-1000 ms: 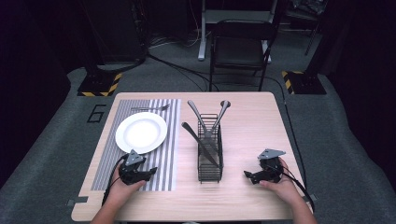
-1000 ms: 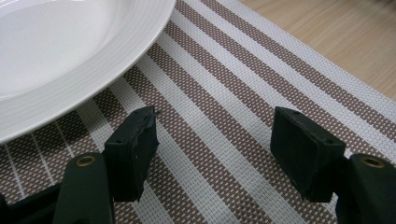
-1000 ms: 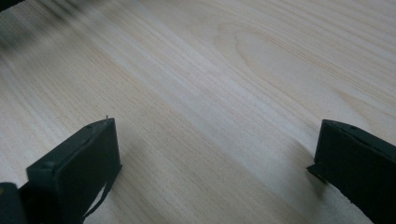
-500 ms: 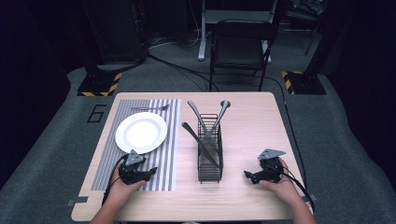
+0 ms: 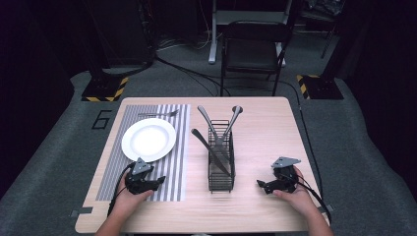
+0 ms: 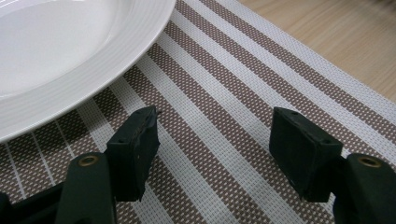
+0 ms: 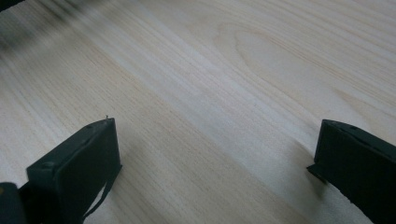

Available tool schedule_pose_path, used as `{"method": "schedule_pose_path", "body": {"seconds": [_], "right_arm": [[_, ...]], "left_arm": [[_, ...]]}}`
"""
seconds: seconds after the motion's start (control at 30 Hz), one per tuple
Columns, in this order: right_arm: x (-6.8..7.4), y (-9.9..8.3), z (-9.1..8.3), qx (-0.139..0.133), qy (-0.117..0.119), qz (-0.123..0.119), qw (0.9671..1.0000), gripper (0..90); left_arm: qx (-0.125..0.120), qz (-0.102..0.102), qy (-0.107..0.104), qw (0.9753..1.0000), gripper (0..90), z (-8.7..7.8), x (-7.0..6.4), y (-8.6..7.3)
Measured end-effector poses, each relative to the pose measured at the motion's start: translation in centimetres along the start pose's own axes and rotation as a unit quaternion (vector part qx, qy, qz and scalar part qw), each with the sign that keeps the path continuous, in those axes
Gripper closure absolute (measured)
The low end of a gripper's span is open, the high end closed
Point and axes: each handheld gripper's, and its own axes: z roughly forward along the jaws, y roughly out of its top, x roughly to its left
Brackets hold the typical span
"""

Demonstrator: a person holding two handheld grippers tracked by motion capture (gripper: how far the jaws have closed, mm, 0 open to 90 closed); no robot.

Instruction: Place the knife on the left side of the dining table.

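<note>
A white plate lies on a striped placemat at the table's left, with a fork beyond it. A black wire caddy in the middle holds several dark utensils. My left gripper rests on the mat just in front of the plate, open and empty; in the left gripper view the plate's rim lies close ahead of the gripper. My right gripper rests on bare wood right of the caddy, open with nothing between its jaws.
A black chair stands beyond the table's far edge. Yellow-and-black striped stand bases sit on the grey floor at both far corners. The table's right half is bare wood.
</note>
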Motion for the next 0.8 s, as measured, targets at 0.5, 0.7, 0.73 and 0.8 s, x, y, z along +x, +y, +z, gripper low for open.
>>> {"method": "schedule_pose_path", "body": {"seconds": [0.5,0.7,0.73,0.8], "right_arm": [[0.0,0.0,0.0,0.0,0.0,0.0,1.0,0.0],[0.0,0.0,0.0,0.0,0.0,0.0,1.0,0.0],[0.0,0.0,0.0,0.0,0.0,0.001,1.0,0.0],[0.0,0.0,0.0,0.0,0.0,0.0,1.0,0.0]], "left_arm": [[-0.024,-0.065,-0.022,0.9974,45.0,-2.0,-0.3,1.8],[-0.024,-0.072,-0.02,0.9969,46.9,-2.8,-0.6,2.9],[-0.025,-0.07,-0.019,0.997,47.2,-2.9,-0.7,3.1],[-0.026,-0.071,-0.02,0.9969,47.7,-3.1,-0.8,3.5]]}}
